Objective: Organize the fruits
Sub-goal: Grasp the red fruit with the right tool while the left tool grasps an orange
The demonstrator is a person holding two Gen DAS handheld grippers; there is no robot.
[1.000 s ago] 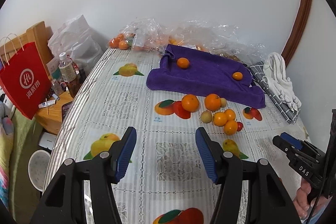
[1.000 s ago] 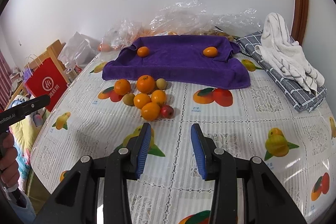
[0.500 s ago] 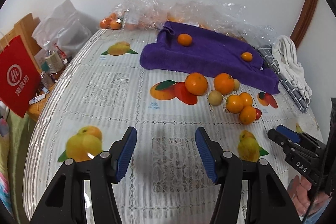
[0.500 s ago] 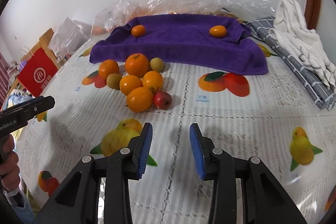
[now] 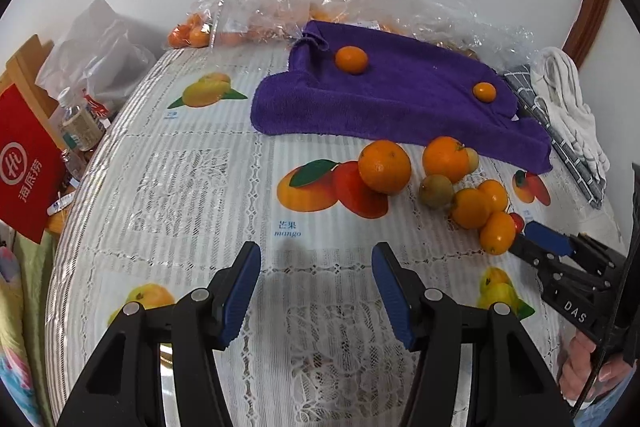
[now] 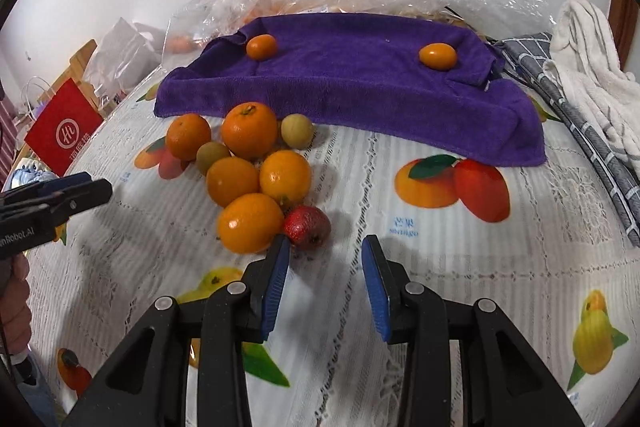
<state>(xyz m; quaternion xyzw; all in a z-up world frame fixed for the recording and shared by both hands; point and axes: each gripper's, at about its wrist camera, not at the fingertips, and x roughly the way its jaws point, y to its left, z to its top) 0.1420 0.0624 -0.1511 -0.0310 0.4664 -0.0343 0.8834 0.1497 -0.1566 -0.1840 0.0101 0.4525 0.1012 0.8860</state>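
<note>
A cluster of fruit lies on the patterned tablecloth: several oranges [image 6: 249, 129], two small greenish fruits [image 6: 297, 131] and a small red fruit [image 6: 307, 227]. The cluster also shows in the left wrist view [image 5: 472, 207]. A purple towel [image 6: 360, 91] behind it carries two small oranges [image 6: 261, 47] [image 6: 437, 55]. My right gripper [image 6: 325, 259] is open and empty, its left fingertip just in front of the red fruit. My left gripper [image 5: 316, 267] is open and empty, left of the cluster, nearest a large orange [image 5: 384, 167].
Clear plastic bags with more oranges [image 5: 256, 11] lie at the table's far edge. A grey checked cloth and white towel [image 6: 588, 67] lie at the right. A red paper bag [image 5: 24, 163] and bottles [image 5: 82, 131] stand off the left edge.
Both grippers have moved forward and lower towards the fruit cluster. The right gripper's fingertips now sit right in front of the red fruit. Both stay open.
</note>
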